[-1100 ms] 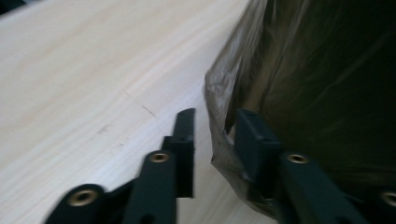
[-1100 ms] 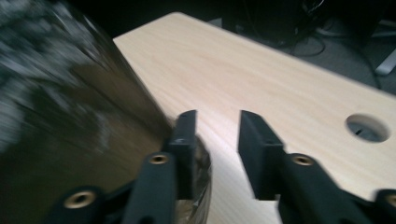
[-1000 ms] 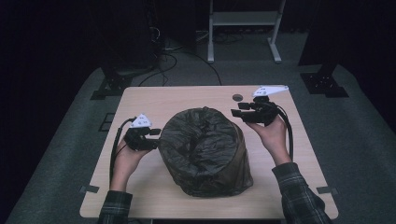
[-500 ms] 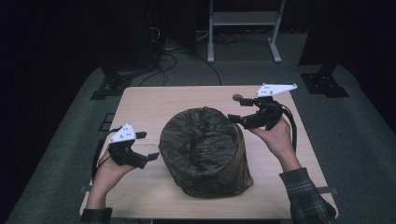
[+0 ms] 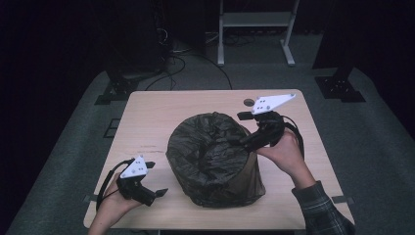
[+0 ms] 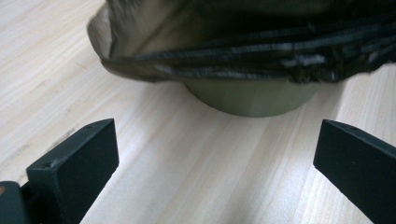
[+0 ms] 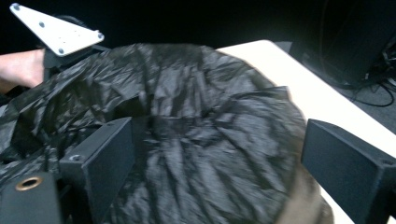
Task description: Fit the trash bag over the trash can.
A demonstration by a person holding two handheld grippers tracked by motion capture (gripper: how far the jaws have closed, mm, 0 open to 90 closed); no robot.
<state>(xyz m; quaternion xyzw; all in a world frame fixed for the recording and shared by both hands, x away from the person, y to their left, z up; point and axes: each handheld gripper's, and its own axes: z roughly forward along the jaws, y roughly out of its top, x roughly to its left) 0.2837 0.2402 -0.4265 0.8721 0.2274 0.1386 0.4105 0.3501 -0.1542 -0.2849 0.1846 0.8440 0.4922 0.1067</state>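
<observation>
On the middle of the wooden table (image 5: 156, 112) stands a round bin (image 6: 247, 100) with a black bin liner (image 5: 210, 152) pulled over its rim and hanging down its sides; in the left gripper view the liner's lower edge flares out above the table and the olive base of the bin shows beneath it. Near the front left corner of the table, the left gripper (image 5: 152, 179) is held low and well apart from the bin, its jaws having just been opening and now standing wide with only bare tabletop between them. At the bin's far right rim the right gripper (image 5: 241, 129) hovers just above the crumpled liner, its jaws likewise having just been opening, now spread wide over the plastic and pressing on nothing
</observation>
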